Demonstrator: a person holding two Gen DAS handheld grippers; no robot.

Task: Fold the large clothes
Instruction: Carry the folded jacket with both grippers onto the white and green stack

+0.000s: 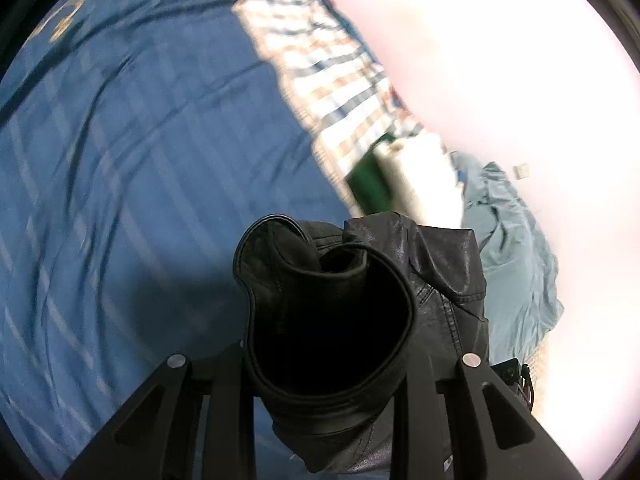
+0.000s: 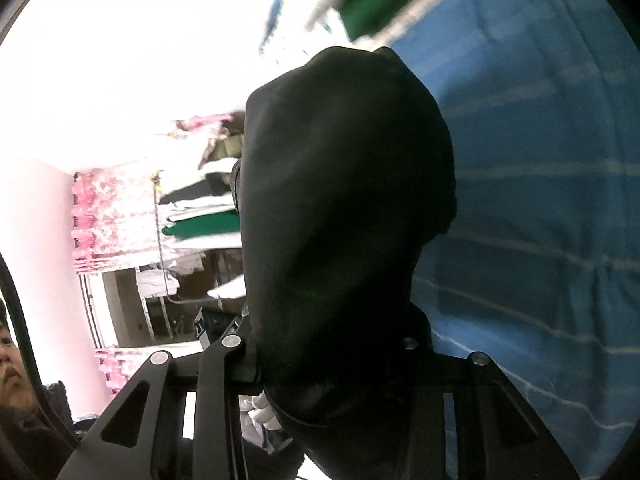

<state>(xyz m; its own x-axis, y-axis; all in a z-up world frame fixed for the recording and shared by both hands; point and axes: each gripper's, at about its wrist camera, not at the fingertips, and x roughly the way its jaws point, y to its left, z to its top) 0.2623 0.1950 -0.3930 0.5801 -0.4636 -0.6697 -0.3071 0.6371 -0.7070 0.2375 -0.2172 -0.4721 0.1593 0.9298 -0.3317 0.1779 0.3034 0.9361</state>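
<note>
A black leather jacket (image 1: 360,280) is bunched between the jaws of my left gripper (image 1: 328,360), held up above a blue striped bedsheet (image 1: 140,180). Its stitched edge curls toward the camera. In the right wrist view my right gripper (image 2: 332,352) is shut on another part of the black leather jacket (image 2: 344,200), which bulges up and hides the fingertips. The blue striped bedsheet (image 2: 540,200) lies to the right behind it. Both views are motion-blurred.
A checked cloth (image 1: 320,68), folded green and white clothes (image 1: 396,176) and a pale blue garment (image 1: 516,248) lie along the bed's far edge. In the right view, hanging clothes (image 2: 200,208) and a pink flowered curtain (image 2: 104,216) stand at left. A person's face (image 2: 12,364) shows at lower left.
</note>
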